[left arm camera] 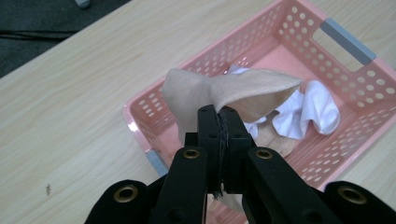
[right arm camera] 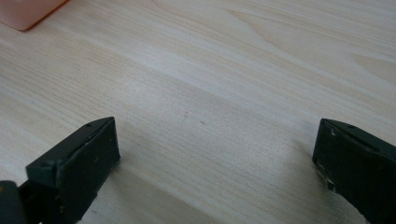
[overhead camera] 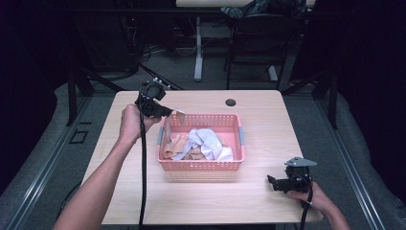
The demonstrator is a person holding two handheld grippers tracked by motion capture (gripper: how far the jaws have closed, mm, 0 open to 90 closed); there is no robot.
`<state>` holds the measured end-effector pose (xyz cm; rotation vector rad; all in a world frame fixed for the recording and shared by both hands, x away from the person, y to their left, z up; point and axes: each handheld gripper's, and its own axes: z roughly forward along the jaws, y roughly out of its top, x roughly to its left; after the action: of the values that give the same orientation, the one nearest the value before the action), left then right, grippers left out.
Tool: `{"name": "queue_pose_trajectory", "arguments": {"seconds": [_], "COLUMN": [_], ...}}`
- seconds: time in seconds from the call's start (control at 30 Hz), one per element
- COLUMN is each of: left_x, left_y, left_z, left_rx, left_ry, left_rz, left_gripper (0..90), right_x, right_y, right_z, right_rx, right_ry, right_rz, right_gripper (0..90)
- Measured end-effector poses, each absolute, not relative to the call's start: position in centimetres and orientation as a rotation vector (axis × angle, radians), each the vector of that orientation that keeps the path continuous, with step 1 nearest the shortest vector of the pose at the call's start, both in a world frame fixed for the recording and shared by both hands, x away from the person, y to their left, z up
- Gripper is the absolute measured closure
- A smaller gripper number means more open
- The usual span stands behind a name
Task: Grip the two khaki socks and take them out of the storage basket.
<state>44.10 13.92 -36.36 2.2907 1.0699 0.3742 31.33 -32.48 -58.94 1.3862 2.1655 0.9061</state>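
— What is being held, and how many cloths can you count?

— One tan cloth point(left arm camera: 219, 93) is pinched in the left gripper point(left arm camera: 219, 122). Its jaws are pressed together on a fold of the fabric, and the cloth rises in a soft peak just above the near-left corner of the pink basket point(left arm camera: 299, 28), with the rest of it hanging down into the basket. In the high view the left gripper point(overhead camera: 171, 112) sits over the basket's far-left corner, and a small tan tip shows at its jaws.

— What does that cloth look like?

— Plain beige, matte, folded over itself so that one rounded flap points away from the jaws. No pattern on it.

— And in the basket?

— One white cloth point(overhead camera: 207, 142), crumpled, lying in the middle, and tan fabric point(overhead camera: 176, 145) bunched beside it to the left. I cannot tell whether that tan fabric is one piece or several. There is one basket point(overhead camera: 201, 165), perforated, with two grey handles at its short ends.

— The other tool?

— The right gripper point(overhead camera: 274, 182) rests low over the wooden table point(overhead camera: 258, 115) at the near-right corner, well apart from the basket. Its jaws are spread wide, with bare tabletop between them, and nothing is in them.

— Anything else on the table?

— One dark round hole point(overhead camera: 231, 102) near the far edge.
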Motion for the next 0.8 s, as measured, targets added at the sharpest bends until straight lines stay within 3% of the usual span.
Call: {"name": "queue_pose_trajectory", "arguments": {"seconds": [0.8], "left_x": [44.0], "left_y": [20.2], "left_z": [-33.9], "left_rx": [2.182], "left_ry": [1.171], "left_rz": [0.426], "left_gripper": [89.0], "right_x": [31.4], "right_y": [-32.5], "right_z": [-58.9], "right_rx": [1.385], "right_ry": [2.167], "right_rz": [0.897], "right_gripper": [0.0]}}
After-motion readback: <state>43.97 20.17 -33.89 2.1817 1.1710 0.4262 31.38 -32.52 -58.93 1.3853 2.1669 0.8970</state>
